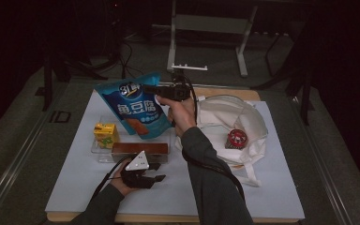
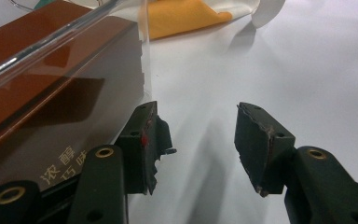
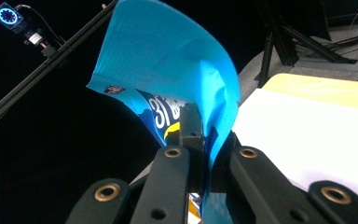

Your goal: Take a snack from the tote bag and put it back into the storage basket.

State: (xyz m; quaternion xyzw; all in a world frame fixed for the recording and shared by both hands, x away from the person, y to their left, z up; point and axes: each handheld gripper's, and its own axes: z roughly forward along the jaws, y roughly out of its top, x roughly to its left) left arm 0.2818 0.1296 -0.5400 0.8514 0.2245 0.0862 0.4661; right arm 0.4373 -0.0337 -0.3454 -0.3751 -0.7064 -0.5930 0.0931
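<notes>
My right gripper (image 1: 158, 89) is shut on the upper right edge of a blue snack bag (image 1: 136, 105) and holds it up above the white board; in the right gripper view the jaws pinch the blue snack bag (image 3: 177, 70), my right gripper (image 3: 205, 154) closed tight on it. My left gripper (image 1: 157, 172) rests low near the front of the board, open, with nothing between its jaws. The left gripper view has my left gripper (image 2: 198, 144) over bare white surface, right beside a brown box (image 2: 51, 93).
A clear tray (image 1: 98, 149) holds a yellow carton (image 1: 105, 134) and the brown box (image 1: 139, 149). A white cloth bag (image 1: 243, 126) with a red round tin (image 1: 237, 138) lies at the right. The white board (image 1: 272, 187) covers a wooden table. A metal stand (image 1: 206, 28) rises behind.
</notes>
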